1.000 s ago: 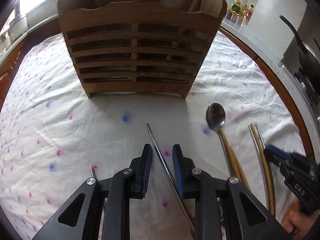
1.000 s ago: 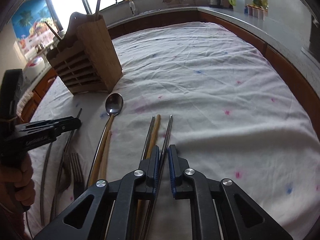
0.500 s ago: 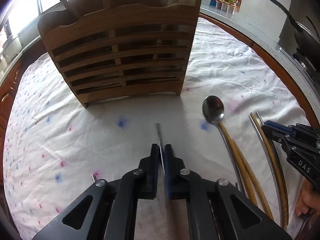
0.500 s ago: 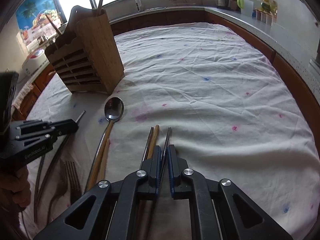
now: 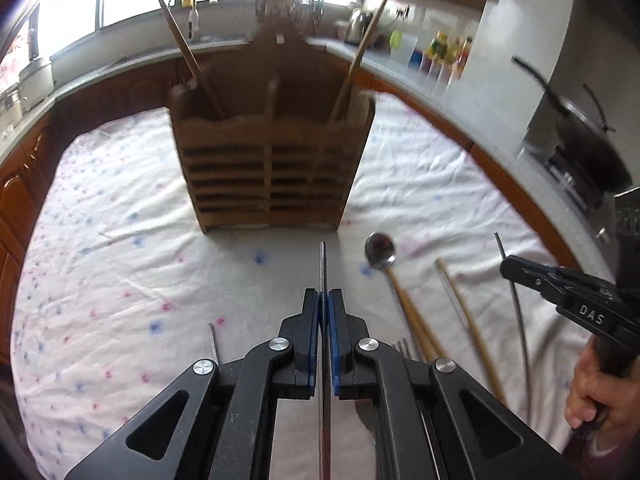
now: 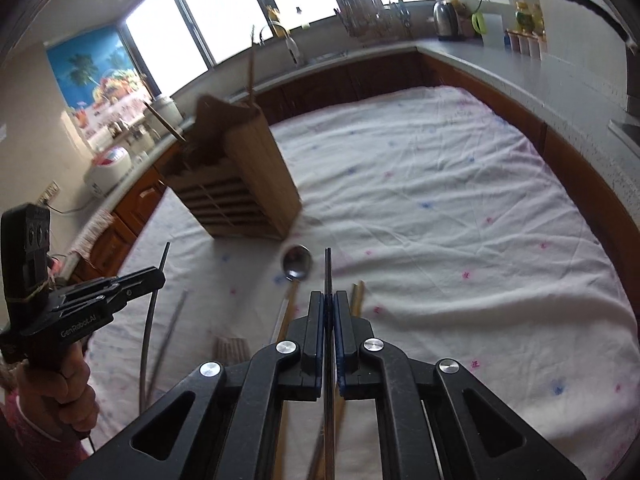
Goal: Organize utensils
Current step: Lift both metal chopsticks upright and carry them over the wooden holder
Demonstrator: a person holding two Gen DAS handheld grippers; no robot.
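Note:
My left gripper is shut on a metal chopstick and holds it above the cloth, pointing at the wooden utensil holder. My right gripper is shut on another metal chopstick, also lifted. The holder has wooden sticks standing in its outer compartments. On the cloth lie a metal spoon, wooden chopsticks, a metal chopstick and a fork. Each gripper shows in the other's view, the right and the left.
The white dotted tablecloth covers a table ringed by wooden cabinets and grey counters. A pan on a stove is at the right. A kettle and jars stand at the back by the sink.
The left gripper closed on its metal chopstick. Both grippers have lifted their chopsticks off the cloth and risen, so the holder looks farther and lower.

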